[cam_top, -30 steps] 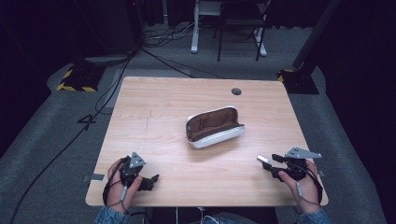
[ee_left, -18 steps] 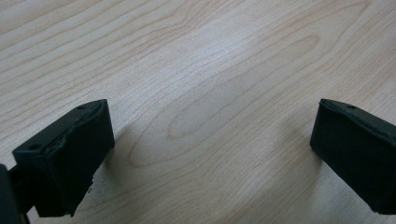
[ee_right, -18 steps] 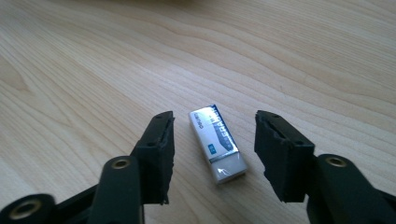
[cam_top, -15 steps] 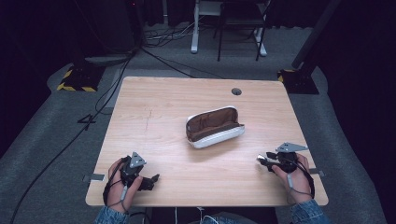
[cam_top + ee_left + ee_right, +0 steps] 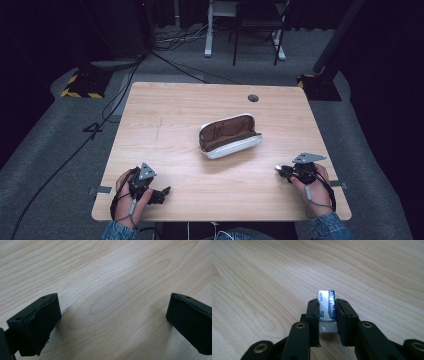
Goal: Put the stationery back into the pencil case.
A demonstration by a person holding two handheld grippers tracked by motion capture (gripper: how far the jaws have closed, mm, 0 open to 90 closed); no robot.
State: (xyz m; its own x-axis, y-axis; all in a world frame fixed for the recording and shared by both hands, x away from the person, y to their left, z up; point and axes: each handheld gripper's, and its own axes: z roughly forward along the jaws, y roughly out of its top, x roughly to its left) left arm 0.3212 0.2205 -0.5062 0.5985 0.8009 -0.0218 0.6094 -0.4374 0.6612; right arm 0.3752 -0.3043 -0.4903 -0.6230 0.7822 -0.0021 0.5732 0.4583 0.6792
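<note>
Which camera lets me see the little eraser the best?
The right gripper view. There the eraser sits close up, pinched between the right gripper's black jaws, and you can read "ERASER" on its blue sleeve. In the high view it is a tiny pale speck at the right gripper's tip. The left gripper view looks at bare wooden table.

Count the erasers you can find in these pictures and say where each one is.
1. The eraser, in a blue printed sleeve, is clamped between the jaws of the right gripper, low over the wooden table. More could lie hidden inside the open pencil case.
</note>
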